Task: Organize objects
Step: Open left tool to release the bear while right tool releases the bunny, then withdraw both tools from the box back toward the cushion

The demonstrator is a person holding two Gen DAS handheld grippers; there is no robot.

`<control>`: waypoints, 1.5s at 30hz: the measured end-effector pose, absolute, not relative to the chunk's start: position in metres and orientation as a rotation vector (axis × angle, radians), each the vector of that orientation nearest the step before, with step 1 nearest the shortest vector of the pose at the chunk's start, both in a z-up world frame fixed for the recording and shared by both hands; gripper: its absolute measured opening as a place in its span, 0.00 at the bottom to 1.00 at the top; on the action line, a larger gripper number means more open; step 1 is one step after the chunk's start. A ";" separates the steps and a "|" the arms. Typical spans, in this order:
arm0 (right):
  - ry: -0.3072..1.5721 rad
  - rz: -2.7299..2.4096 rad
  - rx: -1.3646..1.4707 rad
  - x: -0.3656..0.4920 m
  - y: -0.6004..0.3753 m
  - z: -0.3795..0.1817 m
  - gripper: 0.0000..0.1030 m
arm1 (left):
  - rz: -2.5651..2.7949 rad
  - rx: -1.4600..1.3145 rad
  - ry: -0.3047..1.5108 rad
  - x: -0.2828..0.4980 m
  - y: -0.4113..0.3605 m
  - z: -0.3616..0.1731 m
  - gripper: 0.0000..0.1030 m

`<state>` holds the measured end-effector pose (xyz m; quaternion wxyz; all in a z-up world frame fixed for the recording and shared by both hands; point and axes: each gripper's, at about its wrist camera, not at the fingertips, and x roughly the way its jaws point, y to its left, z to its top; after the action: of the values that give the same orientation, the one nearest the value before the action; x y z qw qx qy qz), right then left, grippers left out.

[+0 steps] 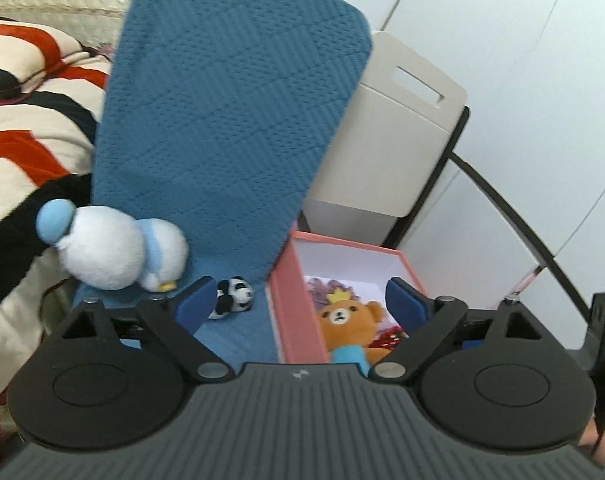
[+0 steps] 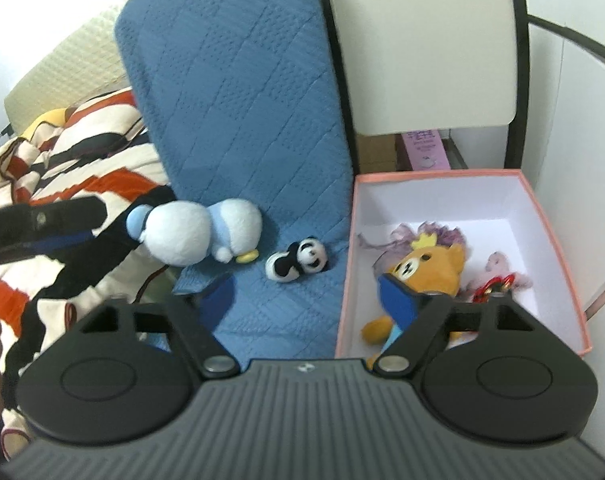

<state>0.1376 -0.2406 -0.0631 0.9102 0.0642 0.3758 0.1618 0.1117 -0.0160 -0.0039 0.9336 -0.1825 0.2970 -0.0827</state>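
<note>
Claws: left claw [image 1: 300, 300] and right claw [image 2: 308, 300] both spread wide, empty.
Box [image 2: 434, 178]: bear [image 2: 426, 268] inside.
Blue cloth [image 2: 242, 120]: panda [image 2: 298, 260], penguin [image 2: 194, 232].

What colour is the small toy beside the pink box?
Black and white panda, clearest in right wrist view.

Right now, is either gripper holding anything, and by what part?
Nothing is held. The left gripper and right gripper are both open and empty; the penguin and panda lie untouched on the blue pad.
</note>
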 end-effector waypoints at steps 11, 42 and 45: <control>0.829 0.306 0.186 0.106 -0.204 -0.110 0.84 | -0.071 -0.409 0.592 0.079 0.010 -0.046 1.00; 0.816 0.279 0.074 0.141 -0.172 -0.187 0.84 | 0.133 -0.437 0.551 0.168 0.048 -0.174 1.00; 0.797 0.285 0.047 0.154 -0.165 -0.194 0.84 | 0.162 -0.467 0.551 0.183 0.054 -0.191 1.00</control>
<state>0.1540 -0.1650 -0.1944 0.9116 0.0229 0.3866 0.1382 0.1832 0.0540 -0.1911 0.9323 -0.2284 0.2692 0.0792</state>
